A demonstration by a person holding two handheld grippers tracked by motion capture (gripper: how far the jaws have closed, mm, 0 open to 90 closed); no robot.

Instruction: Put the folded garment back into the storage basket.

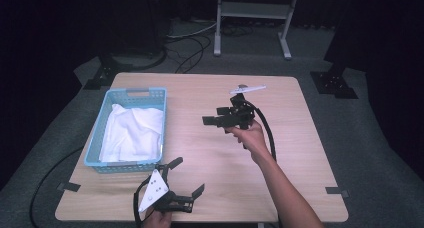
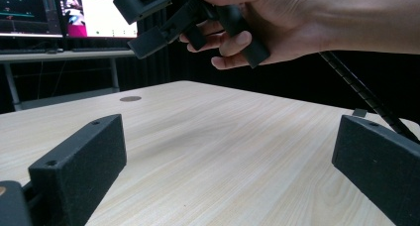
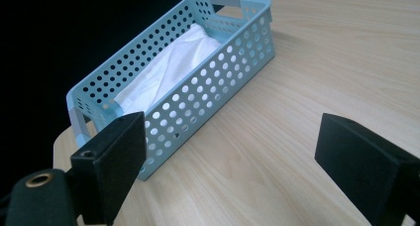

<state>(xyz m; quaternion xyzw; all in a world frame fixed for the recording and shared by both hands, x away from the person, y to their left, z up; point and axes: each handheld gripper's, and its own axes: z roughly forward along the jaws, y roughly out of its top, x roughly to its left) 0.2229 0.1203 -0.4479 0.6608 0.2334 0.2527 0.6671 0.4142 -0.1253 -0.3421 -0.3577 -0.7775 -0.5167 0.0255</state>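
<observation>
A light blue perforated basket (image 1: 100,138) stands at the table's left side with a crumpled white cloth (image 1: 132,130) inside; the basket (image 3: 218,77) and the cloth (image 3: 168,67) lie ahead and left of my right gripper's jaws. My right gripper (image 1: 214,115) hangs over the middle of the table, open and empty, pointing left toward the basket, its jaws wide apart (image 3: 233,137). My left gripper (image 1: 187,177) rests low near the front edge, open with nothing between its jaws (image 2: 228,137). Above it, a hand holds the right gripper (image 2: 148,20).
The wooden table (image 1: 300,153) has dark tape tabs at its front corners. A metal stand (image 1: 252,10) and floor cables lie beyond the far edge. Lit monitors (image 2: 64,15) sit on a desk behind. A small round mark (image 2: 130,98) is on the tabletop.
</observation>
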